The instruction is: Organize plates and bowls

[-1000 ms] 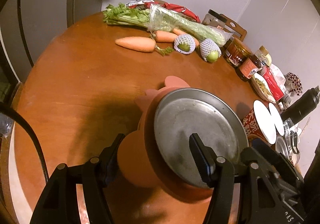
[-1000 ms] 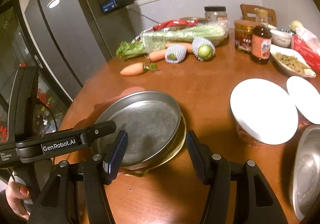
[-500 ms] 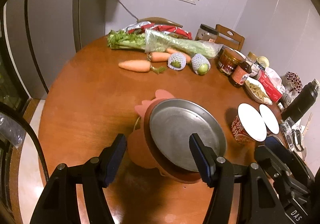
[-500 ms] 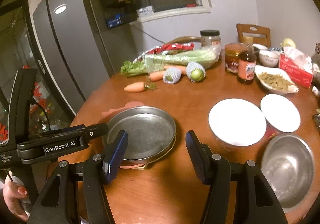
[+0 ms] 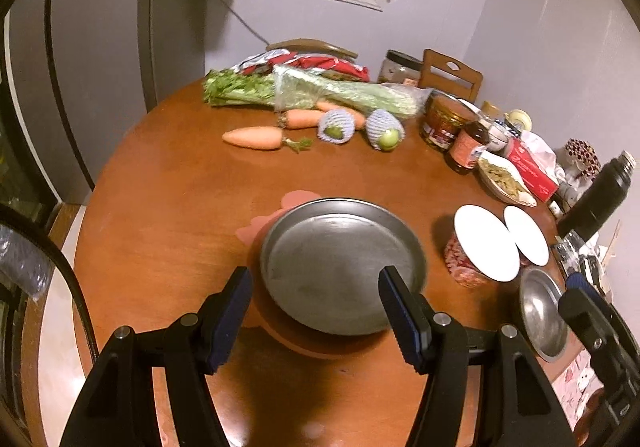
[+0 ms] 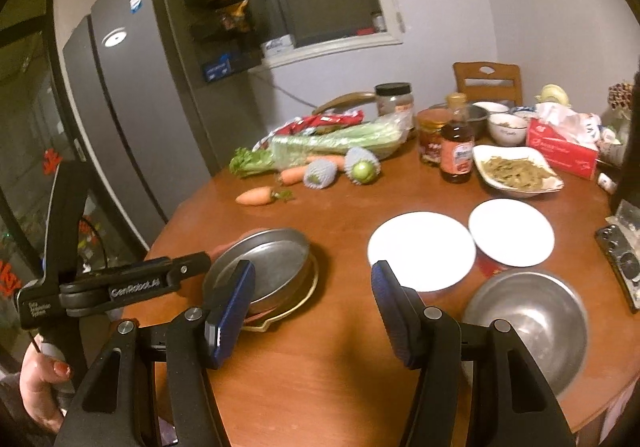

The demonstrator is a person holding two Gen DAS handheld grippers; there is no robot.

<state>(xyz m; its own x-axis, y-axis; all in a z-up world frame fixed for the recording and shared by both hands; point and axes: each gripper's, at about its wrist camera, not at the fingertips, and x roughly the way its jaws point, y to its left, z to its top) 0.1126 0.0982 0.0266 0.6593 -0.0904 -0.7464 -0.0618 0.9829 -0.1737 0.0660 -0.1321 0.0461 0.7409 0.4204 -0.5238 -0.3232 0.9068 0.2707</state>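
Note:
A shallow steel plate [image 5: 340, 263] sits stacked on an orange dish [image 5: 296, 339] on the round wooden table; it also shows in the right wrist view [image 6: 264, 271]. My left gripper [image 5: 316, 319] is open and empty, raised just before the stack's near rim. My right gripper [image 6: 312, 311] is open and empty above the table's front, between the stack and a steel bowl [image 6: 528, 323]. The steel bowl also shows in the left wrist view [image 5: 542, 311]. Two white round lids [image 6: 422, 251] [image 6: 512, 233] cover red paper cups.
Carrots [image 5: 252, 137], celery [image 5: 320, 91], netted green fruits [image 5: 384, 129], jars and a sauce bottle [image 6: 456, 143], a dish of food [image 6: 516, 171], a tissue box [image 6: 564, 149] and a black flask [image 5: 600, 195] line the table's far and right sides. A fridge [image 6: 132, 119] stands left.
Both grippers have pulled back and up from the stacked plate, so more of the table and room shows. Both stay open; the plate stack has not moved.

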